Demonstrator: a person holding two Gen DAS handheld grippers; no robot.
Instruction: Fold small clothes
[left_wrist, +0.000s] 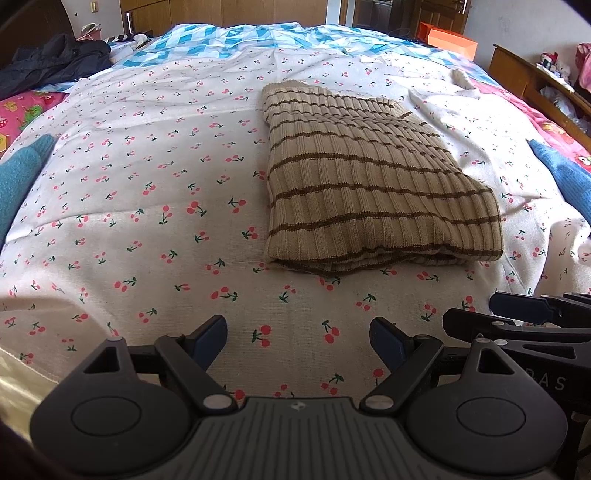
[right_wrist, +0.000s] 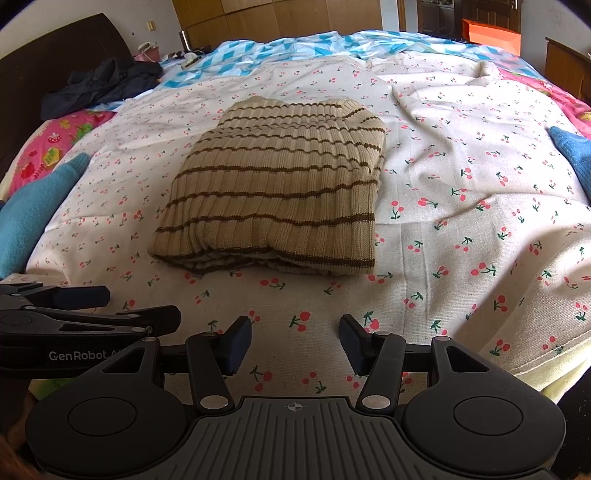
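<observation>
The folded sweater (left_wrist: 373, 184) lies on the bed's cherry-print sheet (left_wrist: 147, 184), ahead of both claws and apart from them. The left claw (left_wrist: 298, 341) and right claw (right_wrist: 295, 341) stand open and empty. It is ribbed beige knit with thin brown stripes, folded into a squarish bundle.

Right gripper (right_wrist: 295, 345) hovered over cherry sheet (right_wrist: 461, 221), jaws apart, nothing between. Left gripper (right_wrist: 107, 306) in view at left edge, near it. Folded striped sweater (right_wrist: 277, 192) lay flat ahead, clear of both. Blue garments at left edge (right_wrist: 33, 206) and right edge (right_wrist: 572, 155). Dark jacket (right_wrist: 103, 88) far left.
</observation>
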